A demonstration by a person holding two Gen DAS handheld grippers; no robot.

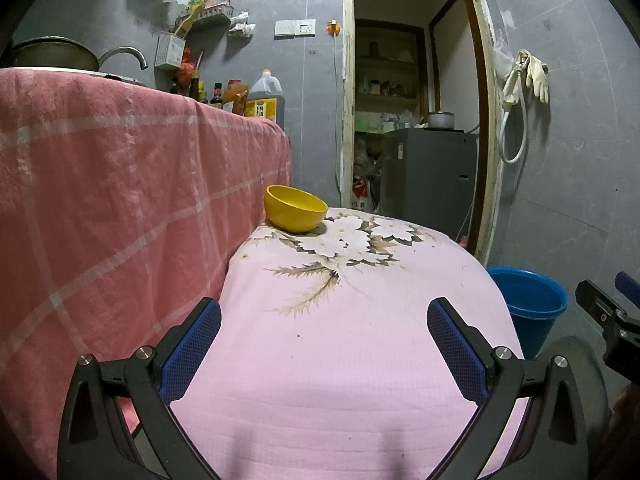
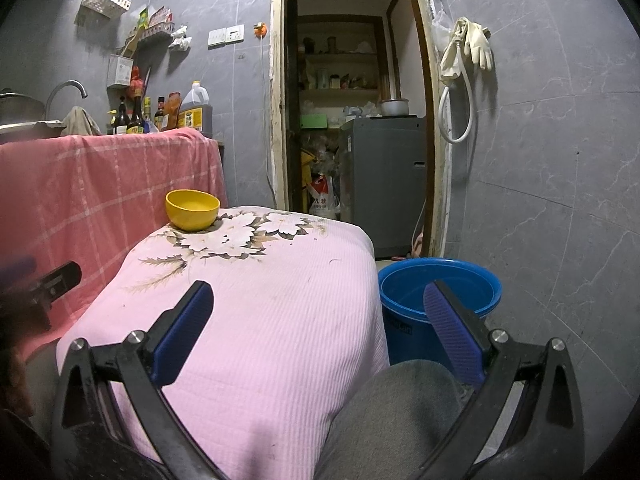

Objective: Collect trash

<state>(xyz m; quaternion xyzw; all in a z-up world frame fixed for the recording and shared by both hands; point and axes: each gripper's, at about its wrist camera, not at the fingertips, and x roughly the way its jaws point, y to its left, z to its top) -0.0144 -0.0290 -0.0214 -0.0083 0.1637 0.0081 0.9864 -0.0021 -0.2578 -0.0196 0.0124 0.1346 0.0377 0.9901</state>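
Right up close, the left tool (image 1: 324,320) hangs over the near end of the surface (image 1: 320,360), which wears a pink flowered cloth. Its two blue pads are spread wide and hold nothing. The right tool (image 2: 318,302) is wide open too, and empty. It sits over the near right edge of the surface, with one pad lined up over the blue bucket (image 2: 440,280). A grey knee (image 2: 400,400) pokes up under it, so the person is probably sitting close.

Both tools look like they are waiting, ready to grab something.

The cloth between the pads looks bare, with only a few tiny dark specks that are too small to name. I cannot see any clear piece of trash on it.

Down on the floor, just beside the right edge of the surface, stands the blue bucket. It is open at the top, so it is likely the place for trash.

Farther away, a yellow bowl (image 1: 295,210) rests at the far left corner of the surface, on the flower print. From the right view it looks empty.

Behind it a taller counter (image 1: 120,160) is covered with a pink checked cloth.
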